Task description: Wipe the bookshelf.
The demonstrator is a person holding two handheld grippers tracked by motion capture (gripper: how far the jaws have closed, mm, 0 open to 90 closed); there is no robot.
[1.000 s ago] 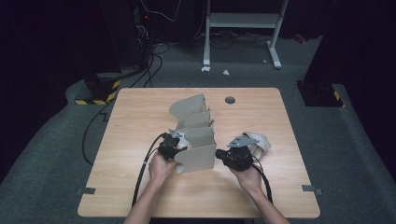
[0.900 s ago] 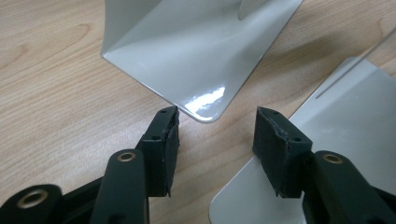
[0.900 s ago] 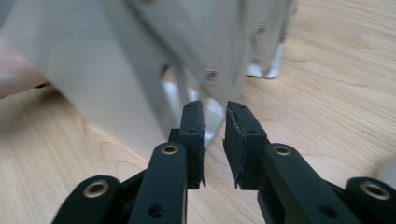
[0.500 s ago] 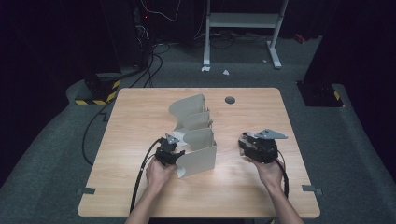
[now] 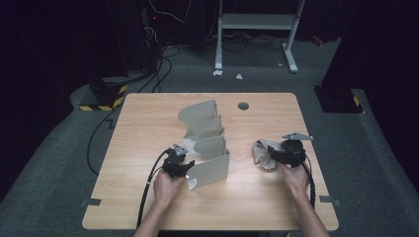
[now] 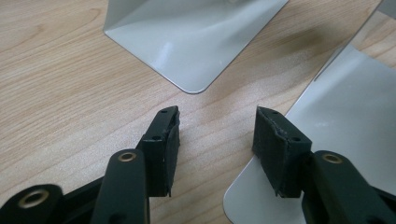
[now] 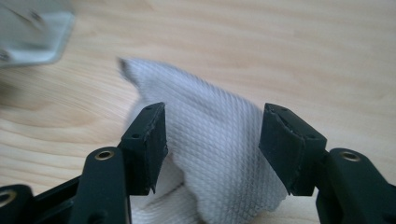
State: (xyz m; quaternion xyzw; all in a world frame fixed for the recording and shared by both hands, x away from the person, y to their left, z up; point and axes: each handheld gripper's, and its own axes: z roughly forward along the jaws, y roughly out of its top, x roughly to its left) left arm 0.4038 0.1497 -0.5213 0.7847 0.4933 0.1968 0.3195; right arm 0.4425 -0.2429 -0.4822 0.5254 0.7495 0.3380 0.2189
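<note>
The right gripper point(image 5: 274, 154) has pulled away from the row of grey bookends point(image 5: 205, 140) and now sits out on the bare wood of the table point(image 5: 148, 123), well apart from the stand — and its jaws have just been opening, now spread wide. Between them lies the white cloth point(image 7: 219, 154), crumpled right ahead of the fingertips, pads on either side but not pressing it; in the high view the cloth point(image 5: 262, 154) bunches just beyond that gripper. That reads as a release — the cloth looks set down, the wiping paused or finished. Over on the other side, the left gripper point(image 5: 184, 167) holds its place at the nearest bookend point(image 6: 345, 140), jaws parted, one pad over the flat base plate, nothing pinched as far as the left gripper view tells.
</note>
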